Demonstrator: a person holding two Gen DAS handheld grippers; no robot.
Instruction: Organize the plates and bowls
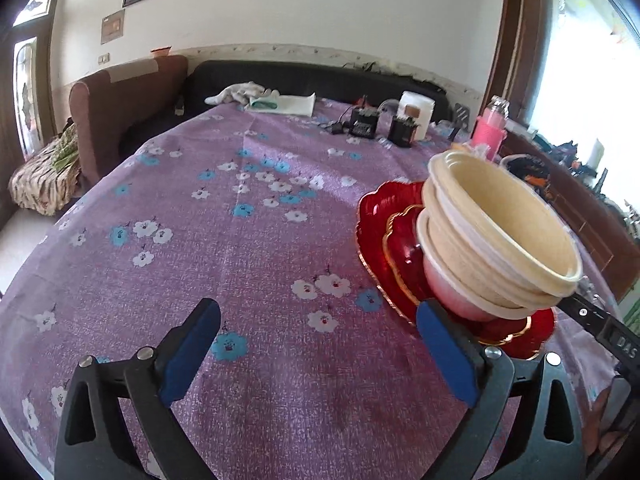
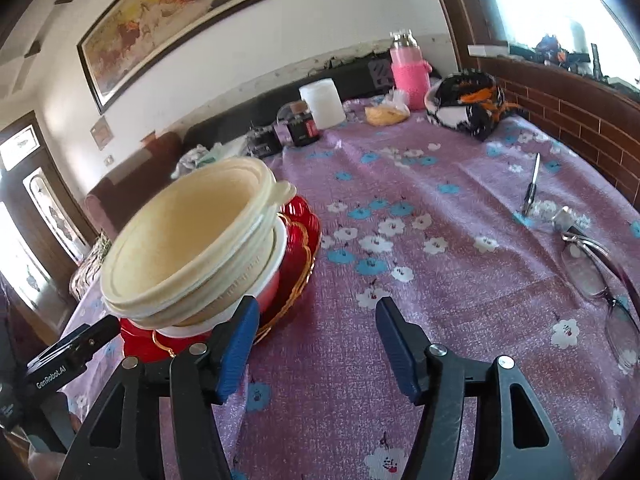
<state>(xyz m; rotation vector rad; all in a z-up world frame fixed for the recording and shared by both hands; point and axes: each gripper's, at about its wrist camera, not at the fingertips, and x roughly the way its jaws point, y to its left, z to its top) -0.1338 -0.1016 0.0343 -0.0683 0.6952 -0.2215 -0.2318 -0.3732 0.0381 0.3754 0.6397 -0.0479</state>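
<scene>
Several cream and white bowls (image 1: 500,232) sit nested in a stack on red glass plates (image 1: 380,232) with gold scalloped rims, on the purple flowered tablecloth. My left gripper (image 1: 316,340) is open, wide, with only cloth between its blue pads; the stack stands just right of its right finger. In the right wrist view the same bowl stack (image 2: 192,240) and red plates (image 2: 300,236) lie to the left of my right gripper (image 2: 316,332), which is open and holds nothing. Its left finger is close beside the plates' rim.
At the table's far end stand black boxes (image 1: 364,124), a white jar (image 2: 322,102), a pink bottle (image 2: 408,72) and a dark patterned cloth (image 2: 468,104). A pen (image 2: 532,188) and spectacles (image 2: 596,276) lie at the right. A brown armchair (image 1: 116,120) stands off the left.
</scene>
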